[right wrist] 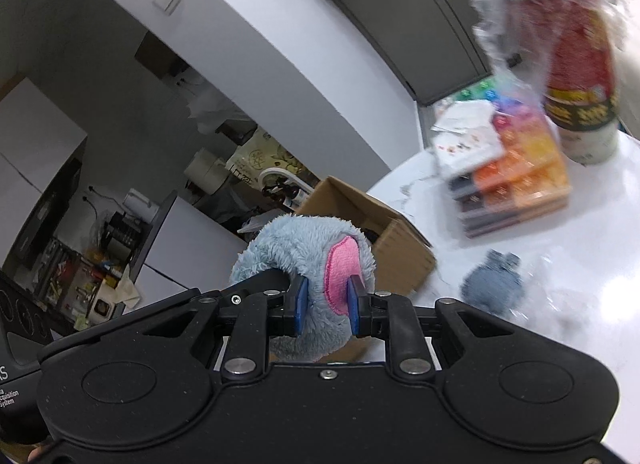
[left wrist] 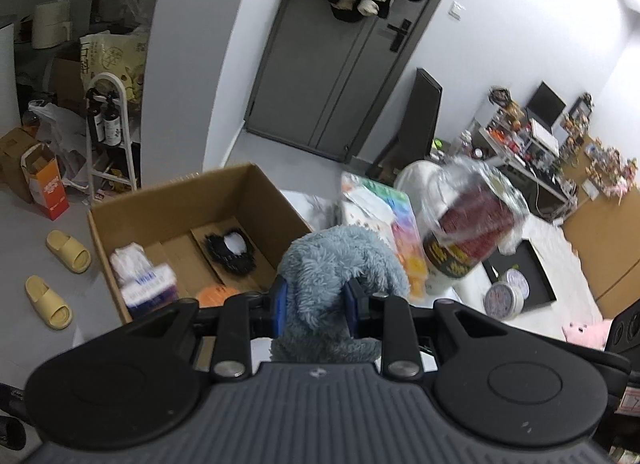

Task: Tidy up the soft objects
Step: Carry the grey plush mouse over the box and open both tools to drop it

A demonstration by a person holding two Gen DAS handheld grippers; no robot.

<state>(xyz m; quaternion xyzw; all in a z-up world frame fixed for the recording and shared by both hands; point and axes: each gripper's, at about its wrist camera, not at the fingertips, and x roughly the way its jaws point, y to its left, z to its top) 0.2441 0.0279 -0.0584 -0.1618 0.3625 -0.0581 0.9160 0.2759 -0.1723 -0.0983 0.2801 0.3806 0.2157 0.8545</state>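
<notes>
Beside cardboard box [left wrist: 188, 220], wrapped can [left wrist: 472, 232]

There were two yellow slippers [left wrist: 60, 272], one cardboard box [left wrist: 192, 200], two dark bottles [left wrist: 104, 122] and one wrapped can [right wrist: 576, 64].

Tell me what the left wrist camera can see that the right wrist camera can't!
Only the left view shows two yellow slippers and the inside of the cardboard box.

Only the right view shows a small grey plush on the white table, and the pink patch on the fluffy toy.

Both show the blue fluffy toy, box and wrapped can.
</notes>
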